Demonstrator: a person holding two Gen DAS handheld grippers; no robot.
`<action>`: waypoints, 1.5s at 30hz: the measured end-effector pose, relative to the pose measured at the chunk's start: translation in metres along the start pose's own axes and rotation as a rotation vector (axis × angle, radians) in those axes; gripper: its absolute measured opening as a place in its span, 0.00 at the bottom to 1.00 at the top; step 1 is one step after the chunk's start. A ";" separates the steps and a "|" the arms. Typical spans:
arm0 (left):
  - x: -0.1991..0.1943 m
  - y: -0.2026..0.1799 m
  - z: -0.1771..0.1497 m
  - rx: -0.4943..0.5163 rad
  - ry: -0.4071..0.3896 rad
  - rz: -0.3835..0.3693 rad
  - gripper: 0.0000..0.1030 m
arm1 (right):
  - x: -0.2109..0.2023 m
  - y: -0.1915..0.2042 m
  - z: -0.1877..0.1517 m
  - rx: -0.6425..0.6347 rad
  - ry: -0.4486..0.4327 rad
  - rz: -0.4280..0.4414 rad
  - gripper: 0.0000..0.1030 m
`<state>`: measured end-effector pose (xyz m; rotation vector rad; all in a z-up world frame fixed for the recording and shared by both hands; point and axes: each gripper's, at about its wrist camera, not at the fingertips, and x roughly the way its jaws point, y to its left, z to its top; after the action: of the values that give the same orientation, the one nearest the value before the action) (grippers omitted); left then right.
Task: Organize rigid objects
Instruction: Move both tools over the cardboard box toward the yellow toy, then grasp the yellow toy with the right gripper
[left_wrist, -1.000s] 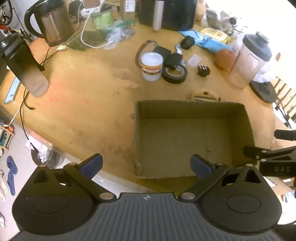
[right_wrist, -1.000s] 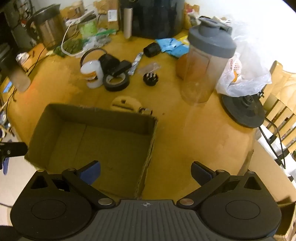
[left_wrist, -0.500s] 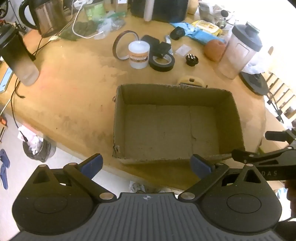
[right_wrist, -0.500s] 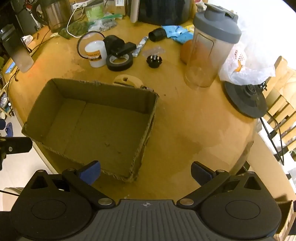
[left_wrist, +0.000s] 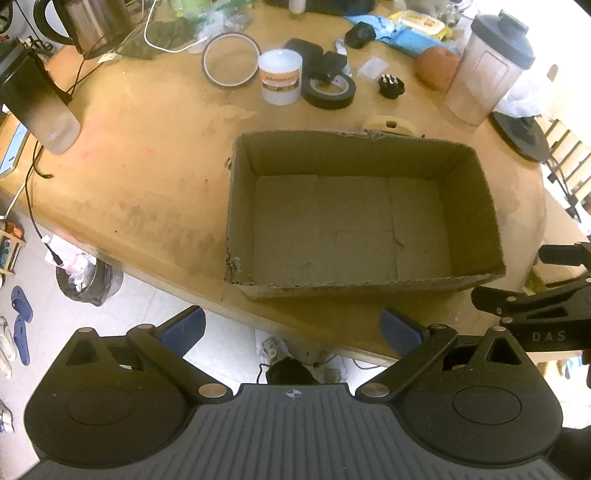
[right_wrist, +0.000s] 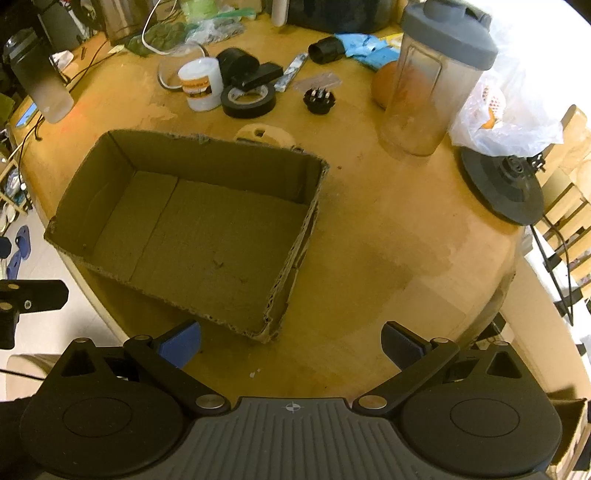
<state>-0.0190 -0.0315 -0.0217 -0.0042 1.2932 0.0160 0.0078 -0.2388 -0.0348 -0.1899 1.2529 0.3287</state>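
**Empty box, both grippers wide**

A rectangular corrugated cardboard box (left_wrist: 364, 218) with ragged cut rims and a creased, bare floor sits near the front edge of a worn, rounded wooden table (left_wrist: 147, 173). Behind it, well apart, lie rigid items: a glossy black tape roll (left_wrist: 328, 89), a white cylindrical jar (left_wrist: 279, 81), a thin hoop (left_wrist: 230, 59), a small ribbed black knob (left_wrist: 392, 85) and a clear shaker (right_wrist: 432, 81) with a grey lid. The left gripper (left_wrist: 291, 328) hangs off the table edge, blue pads spread wide, holding nothing. The right gripper (right_wrist: 291, 339) is equally wide and empty, over the table beside the box's near corner.
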 end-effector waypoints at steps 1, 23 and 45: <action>0.001 0.000 0.000 0.001 0.004 0.003 1.00 | 0.002 0.000 0.000 -0.002 0.010 0.002 1.00; -0.001 0.011 0.045 -0.006 -0.049 -0.008 1.00 | 0.000 -0.012 0.038 0.019 -0.068 0.055 1.00; 0.007 0.040 0.086 -0.008 -0.117 0.010 1.00 | 0.019 -0.023 0.112 0.102 -0.120 0.065 1.00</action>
<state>0.0652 0.0093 -0.0051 -0.0035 1.1759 0.0289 0.1213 -0.2224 -0.0192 -0.0418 1.1557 0.3265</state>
